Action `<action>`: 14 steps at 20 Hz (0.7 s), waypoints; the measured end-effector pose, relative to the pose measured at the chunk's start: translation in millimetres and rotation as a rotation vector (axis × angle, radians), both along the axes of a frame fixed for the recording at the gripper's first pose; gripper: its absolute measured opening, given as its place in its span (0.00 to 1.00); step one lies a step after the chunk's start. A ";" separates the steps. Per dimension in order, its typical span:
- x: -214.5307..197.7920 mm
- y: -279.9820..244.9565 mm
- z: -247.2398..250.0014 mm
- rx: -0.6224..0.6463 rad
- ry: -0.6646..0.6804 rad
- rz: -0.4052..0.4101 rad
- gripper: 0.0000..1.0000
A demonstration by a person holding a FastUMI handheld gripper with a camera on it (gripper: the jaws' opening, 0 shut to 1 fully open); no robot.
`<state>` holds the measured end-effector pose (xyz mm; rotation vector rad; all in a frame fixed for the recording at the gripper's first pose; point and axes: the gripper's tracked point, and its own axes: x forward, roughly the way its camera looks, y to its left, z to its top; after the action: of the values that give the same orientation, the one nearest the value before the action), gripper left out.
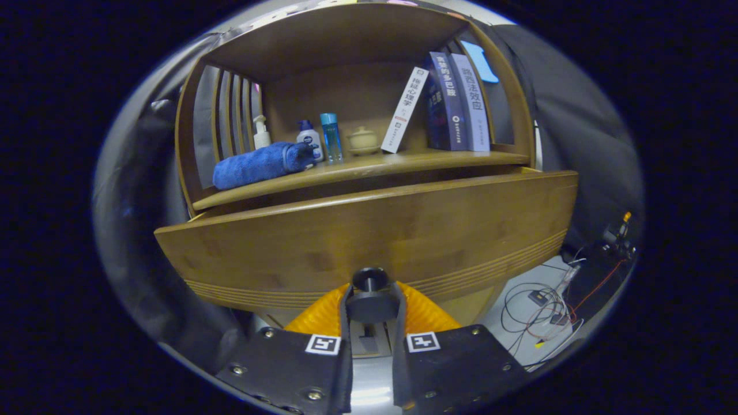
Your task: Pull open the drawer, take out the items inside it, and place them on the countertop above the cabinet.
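While the gripper [371, 297] faces the cabinet [357, 86], its two fingers are clamped on the round dark knob [370, 291] of the drawer [369, 230], one finger pressing on each side of the knob. The drawer front stands forward of the cabinet body, with a dark gap showing between its top edge and the shelf [369, 168] above it (the drawer interior is hidden behind the front panel, so its contents cannot be told). Horizontal grooves run along the lower part of the drawer front.

On the shelf, from left to right:
- a rolled blue towel [259, 164] lies near the front edge;
- a white pump bottle [261, 134] stands behind the towel;
- a white bottle with a blue cap [309, 140] stands touching the towel's end;
- a clear blue bottle [331, 136] stands just beside it;
- a small lidded pot [364, 140] sits near the back;
- a white book [405, 109] leans to the right against a row of upright books [458, 102].

Beyond the drawer's right end, loose cables [542, 311] lie on a pale floor.
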<state>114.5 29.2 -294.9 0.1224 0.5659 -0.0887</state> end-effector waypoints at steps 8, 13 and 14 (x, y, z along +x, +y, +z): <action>-80.0 -3.0 2.8 -0.025 0.077 -0.059 0.28; -103.3 -2.3 7.3 -0.004 0.069 -0.120 0.27; -104.0 -2.3 6.4 -0.001 0.070 -0.109 0.27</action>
<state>10.5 26.9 -288.6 0.1499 0.6290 -0.2000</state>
